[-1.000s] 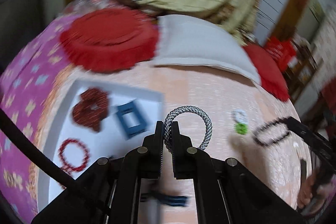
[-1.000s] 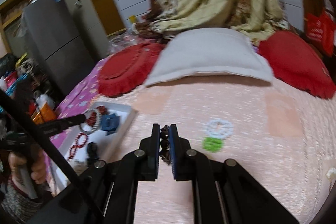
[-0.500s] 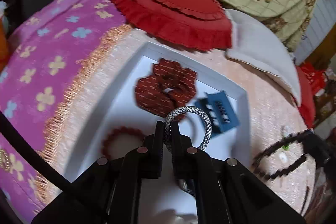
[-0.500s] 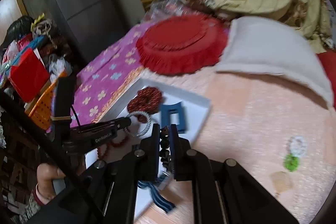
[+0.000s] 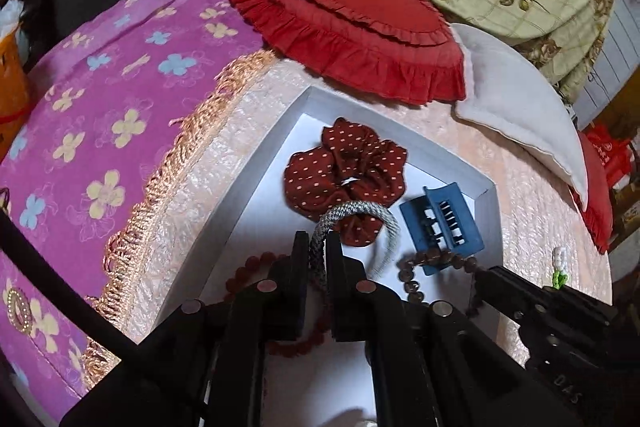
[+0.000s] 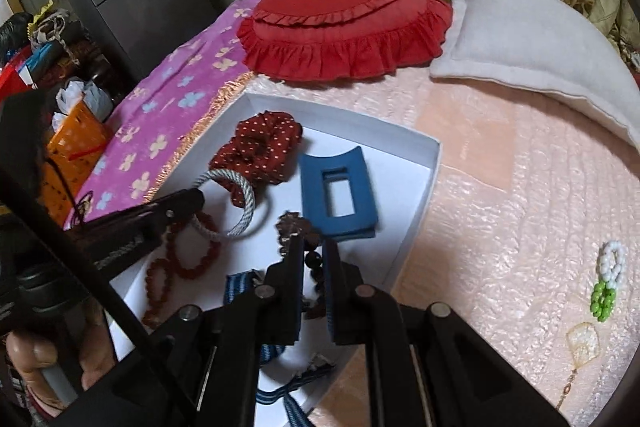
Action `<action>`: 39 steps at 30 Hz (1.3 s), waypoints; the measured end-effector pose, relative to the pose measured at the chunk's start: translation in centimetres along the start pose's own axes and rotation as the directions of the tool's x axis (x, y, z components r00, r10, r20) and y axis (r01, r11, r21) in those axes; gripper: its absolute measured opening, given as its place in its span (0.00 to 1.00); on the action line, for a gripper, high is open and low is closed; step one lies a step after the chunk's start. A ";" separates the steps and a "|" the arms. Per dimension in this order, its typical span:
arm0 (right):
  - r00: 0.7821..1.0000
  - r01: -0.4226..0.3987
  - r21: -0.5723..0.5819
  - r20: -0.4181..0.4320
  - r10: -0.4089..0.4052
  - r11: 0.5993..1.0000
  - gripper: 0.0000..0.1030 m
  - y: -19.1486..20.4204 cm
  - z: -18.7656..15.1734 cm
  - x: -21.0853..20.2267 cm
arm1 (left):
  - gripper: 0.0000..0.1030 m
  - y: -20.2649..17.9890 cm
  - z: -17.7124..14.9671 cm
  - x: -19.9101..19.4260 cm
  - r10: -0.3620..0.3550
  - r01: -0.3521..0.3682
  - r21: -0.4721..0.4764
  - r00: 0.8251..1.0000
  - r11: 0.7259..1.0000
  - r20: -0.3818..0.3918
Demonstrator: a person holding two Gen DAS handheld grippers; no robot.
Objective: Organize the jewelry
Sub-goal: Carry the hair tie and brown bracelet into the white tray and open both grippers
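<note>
scrunchie (image 5: 346,177), clip (image 6: 338,193) and red beads (image 6: 176,263) are boxed; rope bangle (image 5: 352,217) and dark beads (image 6: 298,227) are clamped over it; a beaded ring (image 6: 608,279) is left outside.

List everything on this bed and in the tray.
cardboard tray: one, white, on peach bedspread
polka-dot scrunchie: one, dark red, in tray
plastic hair claw: one, blue, in tray
bead bracelet: one, red, in tray
striped band: one, blue, in tray
beaded flower charm: one, white-green, on bedspread
frilled cushion: one, red, beyond tray
plain pillow: one, white, beside cushion
left gripper: shut on grey rope bracelet, over tray
right gripper: shut on dark bead bracelet, over tray
</note>
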State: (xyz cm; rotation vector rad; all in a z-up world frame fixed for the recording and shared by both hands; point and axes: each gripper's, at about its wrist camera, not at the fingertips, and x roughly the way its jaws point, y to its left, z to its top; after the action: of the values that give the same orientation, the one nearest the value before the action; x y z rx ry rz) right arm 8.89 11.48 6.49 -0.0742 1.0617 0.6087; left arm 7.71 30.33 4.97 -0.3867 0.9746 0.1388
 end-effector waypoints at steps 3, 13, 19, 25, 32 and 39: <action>1.000 0.020 -0.007 0.004 -0.020 1.000 0.38 0.0 -0.2 -0.1 | 0.12 -0.7 -0.2 -0.3 0.005 -0.005 0.031 1.000 1.000 0.015; 0.995 0.058 -0.017 0.078 -0.057 0.998 0.44 -0.5 -1.5 -3.9 | 0.13 -2.3 -1.4 -3.8 0.065 -0.079 0.080 0.984 0.994 0.164; 0.992 0.066 0.043 0.109 -0.070 0.997 0.46 -2.1 -3.1 -6.0 | 0.18 -2.7 -1.9 -6.3 0.135 -0.163 0.072 0.946 0.984 0.294; 0.986 0.112 0.066 0.120 -0.119 0.992 0.47 -3.3 -4.7 -7.4 | 0.18 -3.3 -2.3 -7.7 0.160 -0.201 0.082 0.922 0.976 0.353; 0.979 0.145 0.096 0.127 -0.157 0.985 0.47 -5.1 -6.1 -8.8 | 0.19 -4.3 -2.8 -8.2 0.167 -0.219 0.105 0.916 0.970 0.366; 0.974 0.164 0.150 0.132 -0.184 0.975 0.47 -7.8 -7.0 -9.8 | 0.19 -5.2 -3.2 -8.0 0.178 -0.234 0.120 0.915 0.965 0.361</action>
State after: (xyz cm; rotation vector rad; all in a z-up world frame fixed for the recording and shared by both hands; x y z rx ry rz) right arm 3.87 -1.66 9.41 -0.0019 0.9418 0.3750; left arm 2.25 24.80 11.37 -0.1018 0.6671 0.3090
